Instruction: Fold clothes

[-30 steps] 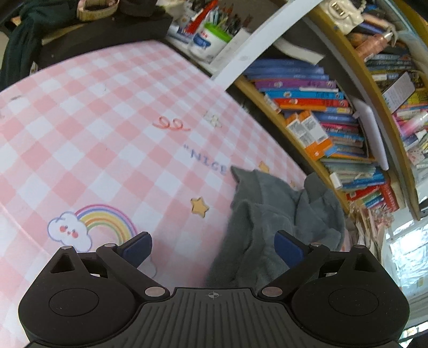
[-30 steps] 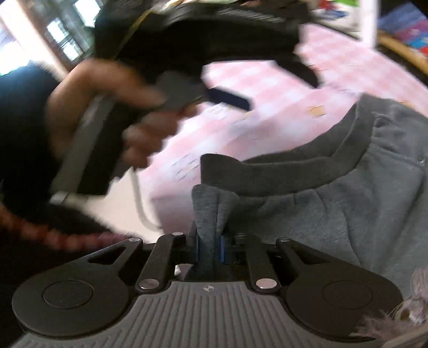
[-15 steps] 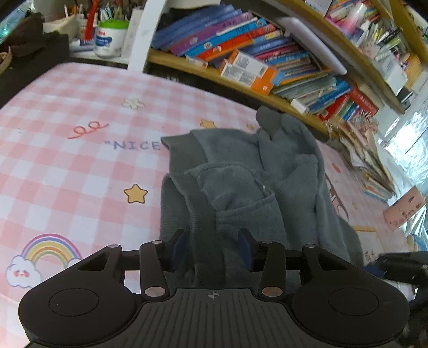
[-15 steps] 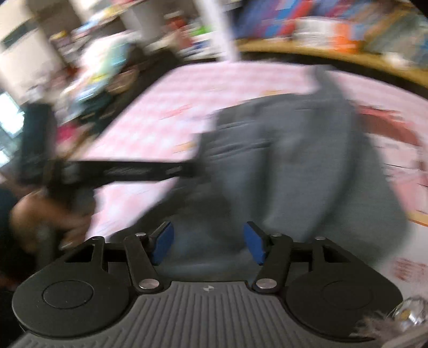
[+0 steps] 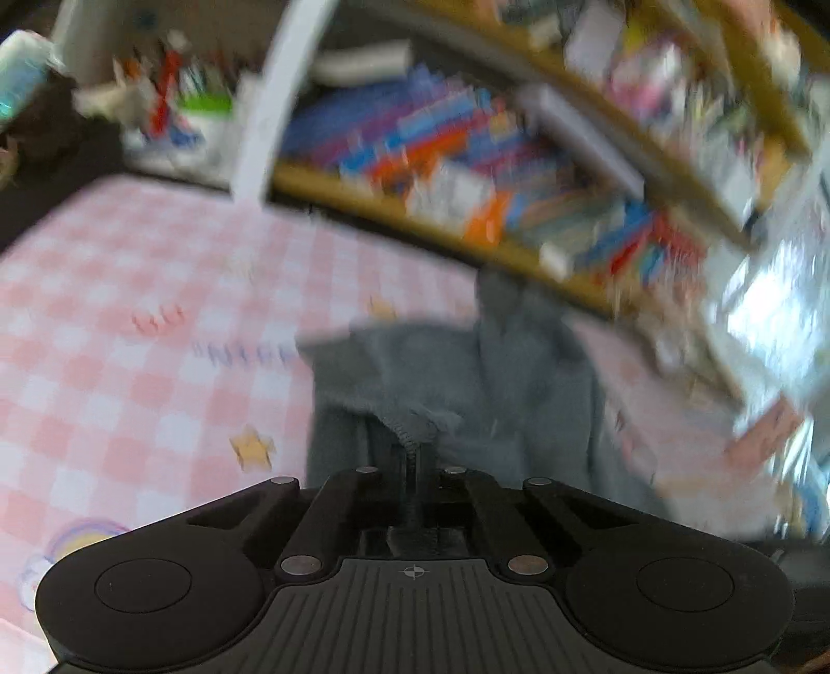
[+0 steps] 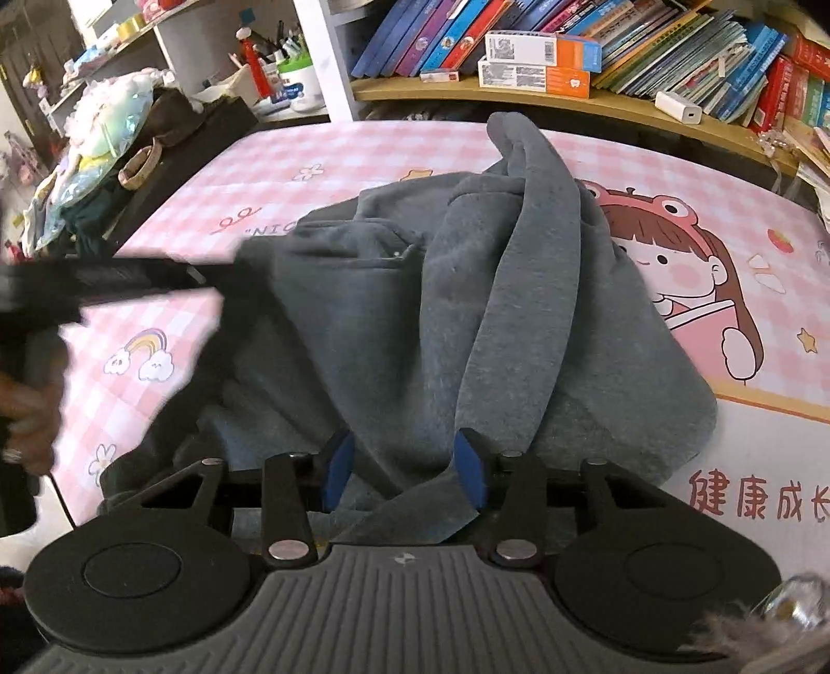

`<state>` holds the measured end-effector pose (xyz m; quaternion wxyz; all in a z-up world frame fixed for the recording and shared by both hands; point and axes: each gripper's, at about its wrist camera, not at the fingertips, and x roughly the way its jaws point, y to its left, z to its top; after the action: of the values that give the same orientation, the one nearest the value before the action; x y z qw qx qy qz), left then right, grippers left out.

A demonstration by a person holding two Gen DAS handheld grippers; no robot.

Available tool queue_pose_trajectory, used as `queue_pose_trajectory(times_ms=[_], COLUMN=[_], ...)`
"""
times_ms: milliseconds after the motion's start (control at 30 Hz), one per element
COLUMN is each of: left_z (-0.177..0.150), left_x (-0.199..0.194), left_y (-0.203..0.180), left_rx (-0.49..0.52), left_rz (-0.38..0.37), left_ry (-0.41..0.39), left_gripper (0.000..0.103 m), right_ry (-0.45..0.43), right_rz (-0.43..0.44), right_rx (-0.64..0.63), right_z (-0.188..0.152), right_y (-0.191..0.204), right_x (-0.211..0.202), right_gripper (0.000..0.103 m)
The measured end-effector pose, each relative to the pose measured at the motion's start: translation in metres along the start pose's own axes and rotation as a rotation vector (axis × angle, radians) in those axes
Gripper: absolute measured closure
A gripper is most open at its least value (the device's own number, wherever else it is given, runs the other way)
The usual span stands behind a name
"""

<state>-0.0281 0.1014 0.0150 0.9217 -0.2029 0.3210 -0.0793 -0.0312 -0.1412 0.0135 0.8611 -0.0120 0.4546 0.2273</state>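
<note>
Pinched together, the fingers of the left gripper (image 5: 415, 469) clamp a stitched hem of the grey sweatshirt (image 5: 456, 394), with only a thin strip of cloth showing between them; the left wrist view is badly smeared, so little more of the grip can be made out. The right gripper (image 6: 403, 469) has its blue pads (image 6: 469, 466) parted, and a band of the same sweatshirt (image 6: 441, 321) runs down between them. The pads sit on either side of the fabric without visibly squeezing it.

From there the garment spreads out in a rumpled heap across the pink checked tablecloth (image 6: 332, 150), one long fold draped over the top toward the far edge. It covers part of a cartoon girl in a frog hat (image 6: 669, 249) printed on the cloth. A rainbow with clouds (image 6: 142, 352) lies to the left of the heap. In the right wrist view the left gripper appears as a dark blurred bar (image 6: 104, 280) reaching into the garment's left side, with a hand (image 6: 23, 415) behind it. Beyond the table stands a shelf of books (image 6: 596, 46), and a cup of pens (image 6: 293, 78) sits further left.
</note>
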Motion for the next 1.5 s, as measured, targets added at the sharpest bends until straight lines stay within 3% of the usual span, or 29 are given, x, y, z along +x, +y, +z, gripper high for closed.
queue_pose_trajectory(times_ms=[133,200,267,467,667,867,1067,1167,1233,1267,1367,1500], left_z=[0.007,-0.001,-0.012,-0.021,-0.028,-0.039,-0.041,-0.039,-0.036,-0.034,-0.027,-0.022], left_x=[-0.006,0.014,0.026,0.016,0.003,0.010,0.016,0.015,0.013,0.012,0.006,-0.008], left_y=[0.029,0.045,0.055,0.054,0.053,0.045,0.032,0.037,0.049,0.057,0.085,0.118], left_rx=[-0.067,-0.078,-0.083,-0.099,-0.114,-0.034,0.094,0.117,0.088,0.068,-0.009,-0.112], left_rz=[0.083,0.111,0.138,0.112,0.081,0.148,0.193,0.223,0.264,0.286,0.343,0.387], left_ry=[-0.027,0.066,0.107,0.133,0.156,0.179,0.193,0.177,0.152,0.142,0.115,0.078], left_gripper=[0.102,0.101,0.097,0.094,0.073,0.065,0.059,0.061,0.066,0.066,0.067,0.067], right_ry=[-0.028,-0.009,0.008,0.011,-0.054,-0.098,-0.109,-0.094,-0.061,-0.048,-0.135,-0.246], right_rz=[-0.007,-0.014,-0.019,-0.022,-0.029,-0.158,-0.298,-0.350,-0.330,-0.309,-0.322,-0.353], right_rx=[-0.008,-0.014,-0.024,-0.051,-0.037,-0.083,-0.115,-0.133,-0.114,-0.096,0.001,0.195], right_z=[0.003,0.003,0.003,0.002,0.011,0.037,0.070,0.084,0.091,0.094,0.096,0.073], right_y=[0.002,0.003,0.004,0.008,0.005,-0.001,-0.013,-0.022,-0.033,-0.039,-0.060,-0.094], right_x=[-0.005,0.000,0.005,0.008,-0.003,0.006,0.044,0.062,0.069,0.069,0.045,-0.012], right_gripper=[0.060,0.060,0.059,0.056,0.056,0.050,0.045,0.052,0.086,0.095,0.095,0.095])
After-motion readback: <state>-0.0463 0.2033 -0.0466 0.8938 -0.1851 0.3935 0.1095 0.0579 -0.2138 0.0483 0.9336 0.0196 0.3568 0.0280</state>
